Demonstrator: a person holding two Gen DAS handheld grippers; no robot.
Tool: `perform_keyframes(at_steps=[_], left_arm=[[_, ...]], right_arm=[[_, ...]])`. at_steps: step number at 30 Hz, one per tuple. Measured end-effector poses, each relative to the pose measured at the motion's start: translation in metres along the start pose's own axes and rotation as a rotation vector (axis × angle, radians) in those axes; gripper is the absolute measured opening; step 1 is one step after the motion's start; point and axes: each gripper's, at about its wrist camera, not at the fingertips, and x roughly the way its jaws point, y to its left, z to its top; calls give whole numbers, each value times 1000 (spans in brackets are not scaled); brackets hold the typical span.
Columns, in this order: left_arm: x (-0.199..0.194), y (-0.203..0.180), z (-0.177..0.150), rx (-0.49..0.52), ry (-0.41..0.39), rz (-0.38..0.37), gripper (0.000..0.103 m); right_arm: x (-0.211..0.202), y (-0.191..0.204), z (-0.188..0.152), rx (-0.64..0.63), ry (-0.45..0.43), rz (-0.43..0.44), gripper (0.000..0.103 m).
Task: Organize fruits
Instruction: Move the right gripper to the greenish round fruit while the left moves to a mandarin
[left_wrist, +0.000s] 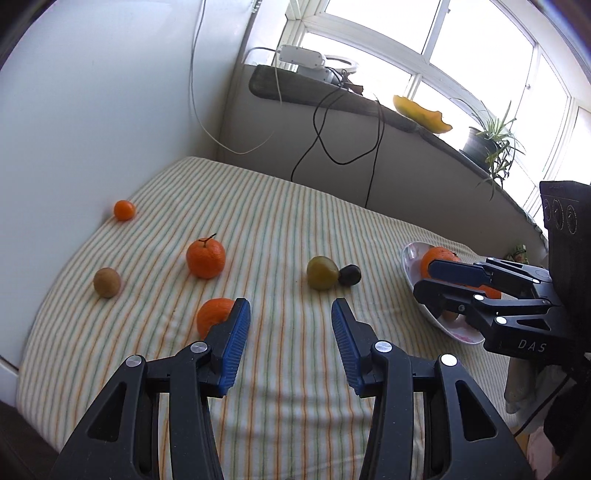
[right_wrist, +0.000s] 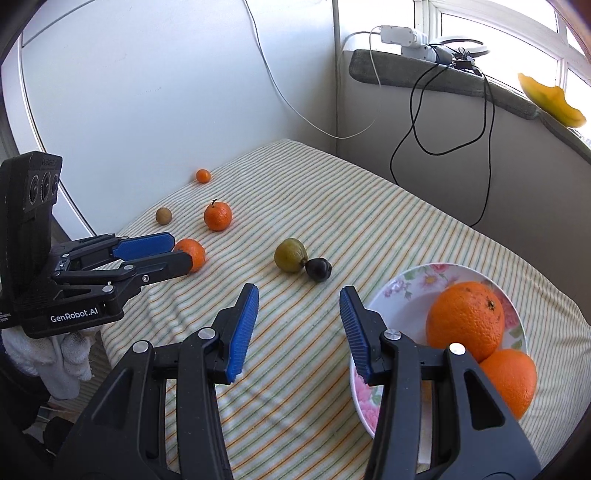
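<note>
On the striped cloth lie loose fruits: a small orange (left_wrist: 124, 209), a stemmed tangerine (left_wrist: 205, 258), a brown kiwi (left_wrist: 107, 282), a green fruit (left_wrist: 322, 272) touching a dark plum (left_wrist: 349, 275), and an orange (left_wrist: 212, 317). My left gripper (left_wrist: 290, 310) is open and empty, and that orange sits just outside its left finger. A floral plate (right_wrist: 399, 284) holds two oranges (right_wrist: 465, 317). My right gripper (right_wrist: 298, 295) is open with nothing between its fingers, the plate just to its right. In the right wrist view the left gripper (right_wrist: 181, 251) is beside the orange (right_wrist: 192, 253).
A white wall borders the cloth at the left. Behind runs a grey windowsill (left_wrist: 369, 107) with a power strip, hanging cables (right_wrist: 424, 122), a yellow peel (left_wrist: 421, 114) and a potted plant (left_wrist: 487, 144). White cloth (right_wrist: 66, 362) hangs at the table's near edge.
</note>
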Motion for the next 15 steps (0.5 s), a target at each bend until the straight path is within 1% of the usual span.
perform_keyframes(at_steps=[7,13,15], left_arm=[[0,22,-2,-30,2,42,44],[8,33,-7,-46,24,50,44],[11,35,-8,-47,31,51,44]], right_arm=[[26,9,16,-44,39,4,48],[49,13,27,-78,83,0,48],[56,13,30,-86,103,10,48]])
